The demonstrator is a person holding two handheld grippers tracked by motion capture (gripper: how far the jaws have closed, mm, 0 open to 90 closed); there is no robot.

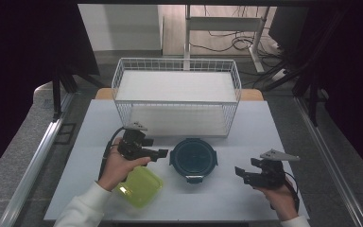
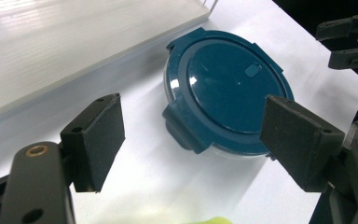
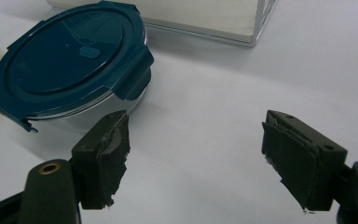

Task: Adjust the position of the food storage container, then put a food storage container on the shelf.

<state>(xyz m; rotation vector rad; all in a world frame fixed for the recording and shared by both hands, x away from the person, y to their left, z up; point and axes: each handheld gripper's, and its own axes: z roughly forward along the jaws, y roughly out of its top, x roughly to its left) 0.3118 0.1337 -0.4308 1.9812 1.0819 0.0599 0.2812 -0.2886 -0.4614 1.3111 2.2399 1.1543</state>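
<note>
High view, worktop [image 1: 246, 127]: a white surface that carries a wire basket, two food containers and both grippers.
High view, wire basket [image 1: 177, 66]: white, with a pale board inside, at the far side of the worktop.
High view, round container [image 1: 194, 159]: dark teal clip-on lid, flat on the worktop just in front of the basket, between the two grippers.
High view, green container [image 1: 139, 187]: translucent yellow-green, near the front edge, partly under the left hand [image 1: 118, 165].
High view, left gripper [image 1: 163, 153]: held above the green container, pointing right at the round container, close to its rim; whether it touches cannot be told here.
High view, right gripper [image 1: 238, 172]: held by the right hand [image 1: 279, 196], pointing left at the round container and apart from it.
Left gripper view, fingers [image 2: 98, 140]: spread wide with nothing between the pads; the round container [image 2: 226, 91] lies beyond them on the worktop, untouched.
Left gripper view, other gripper [image 2: 349, 42]: at the top right corner, past the container.
Left gripper view, green container [image 2: 214, 220]: a thin sliver at the bottom edge.
Right gripper view, fingers [image 3: 105, 154]: spread wide, empty, white worktop between them.
Right gripper view, round container [image 3: 67, 60]: upper left, ahead of the left-hand pad and not touching it; its clear wall shows under the lid.
Right gripper view, basket corner [image 3: 256, 23]: beyond the container, at the top.
</note>
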